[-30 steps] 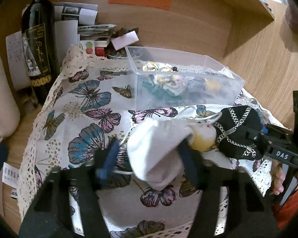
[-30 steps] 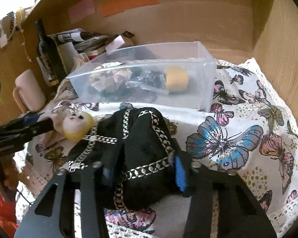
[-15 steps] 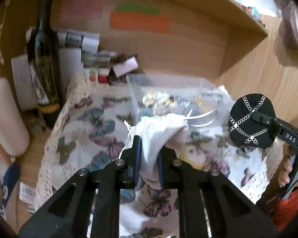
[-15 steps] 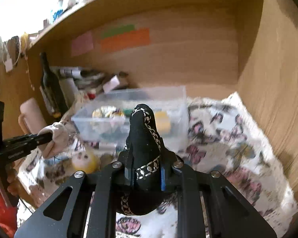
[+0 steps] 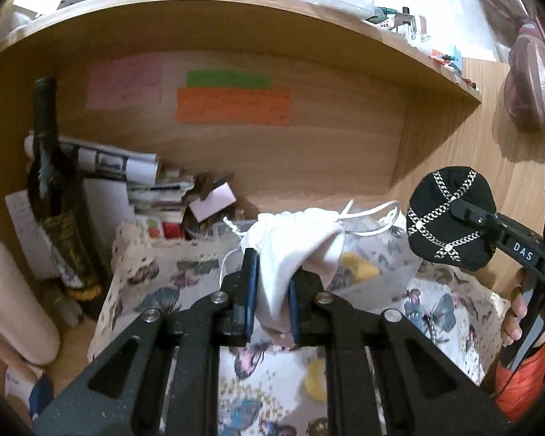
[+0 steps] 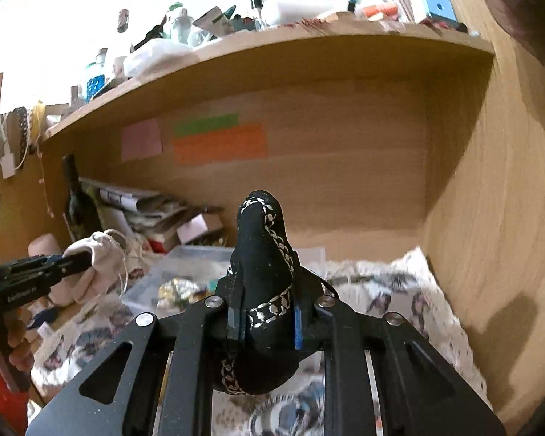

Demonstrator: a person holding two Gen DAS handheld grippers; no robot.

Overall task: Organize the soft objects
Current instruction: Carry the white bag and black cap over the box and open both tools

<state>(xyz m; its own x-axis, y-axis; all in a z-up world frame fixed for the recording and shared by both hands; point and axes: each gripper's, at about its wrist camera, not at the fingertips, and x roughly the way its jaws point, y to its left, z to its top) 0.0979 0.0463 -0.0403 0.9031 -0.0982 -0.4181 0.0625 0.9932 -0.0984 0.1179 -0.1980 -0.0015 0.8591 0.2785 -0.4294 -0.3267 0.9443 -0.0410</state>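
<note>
My left gripper [image 5: 271, 298] is shut on a white drawstring pouch [image 5: 294, 243] and holds it in the air above the butterfly cloth [image 5: 170, 290]. It also shows at the left of the right wrist view [image 6: 87, 269]. My right gripper [image 6: 265, 319] is shut on a black pouch with chain pattern [image 6: 265, 254], also raised; it shows at the right of the left wrist view [image 5: 450, 218]. The clear plastic box [image 6: 185, 272] with soft items sits on the cloth below and behind both. A yellow soft object [image 5: 316, 381] lies on the cloth beneath the left gripper.
A dark wine bottle [image 5: 54, 196] and stacked papers [image 5: 127, 170] stand at the back left. A pink roll [image 5: 14, 301] lies at the far left. The wooden alcove wall [image 6: 490, 218] closes the right side, with a cluttered shelf [image 6: 272, 40] overhead.
Both grippers have risen well above the cloth with their pouches. A second ago the left jaws were open around the white pouch; they closed on it and lifted.
</note>
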